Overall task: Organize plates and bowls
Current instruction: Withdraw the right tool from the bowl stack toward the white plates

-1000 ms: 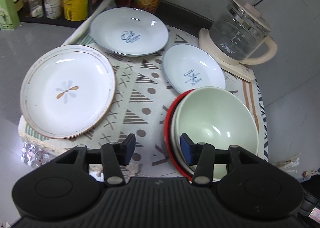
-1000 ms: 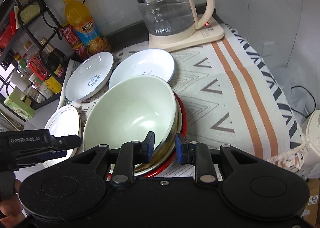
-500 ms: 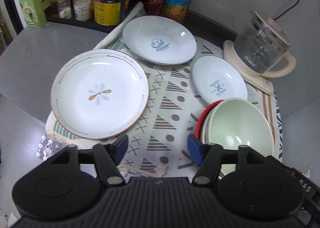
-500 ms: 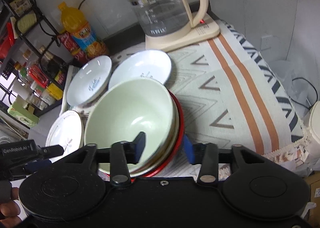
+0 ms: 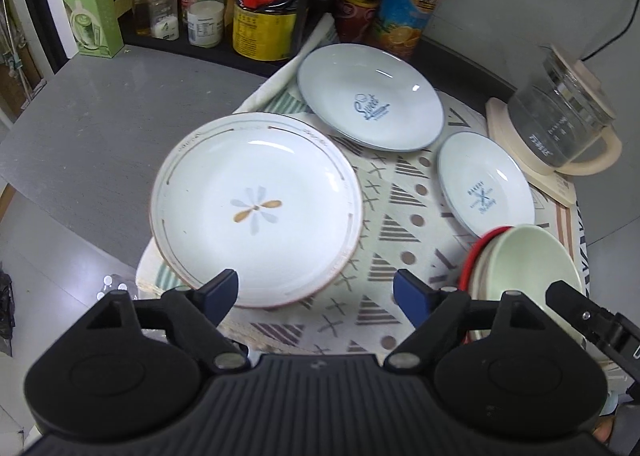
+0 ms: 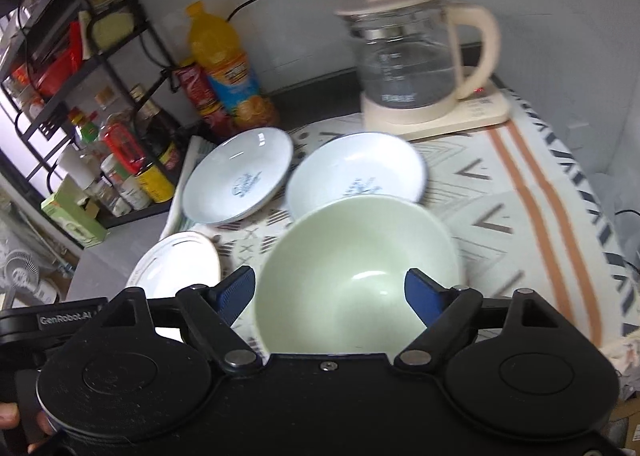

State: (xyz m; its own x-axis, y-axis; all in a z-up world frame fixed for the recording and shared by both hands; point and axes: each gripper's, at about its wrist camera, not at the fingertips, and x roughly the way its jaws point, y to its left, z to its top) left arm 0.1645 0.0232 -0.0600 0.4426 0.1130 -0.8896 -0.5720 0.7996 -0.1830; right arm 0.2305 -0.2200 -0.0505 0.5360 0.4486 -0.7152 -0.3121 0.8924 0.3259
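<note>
On a patterned cloth (image 5: 400, 216) spread over a grey counter, four pieces of crockery wait beside a stack of bowls. The left gripper (image 5: 316, 292), its jaws just widened and now standing far apart with nothing between them, hangs over the near edge of a large white plate (image 5: 256, 208) with a flower motif; that plate lies flat, face up, partly overhanging the cloth's left edge. Behind it sits a pale blue-rimmed dish (image 5: 370, 96) marked with script lettering, and to the right a smaller lettered dish (image 5: 486, 184), both resting level and apart from each other. At the cloth's near right corner a pale green bowl (image 6: 356, 276) stands mouth up, nested in a cream bowl above a red plate (image 5: 478, 252). The right gripper (image 6: 330, 292), jaws likewise just opened wide, straddles the green bowl's near rim without pressing on it. A glass kettle (image 6: 408, 56) stands on its base at the back, and an orange drink bottle (image 6: 224, 64) rises near a rack of jars.
</note>
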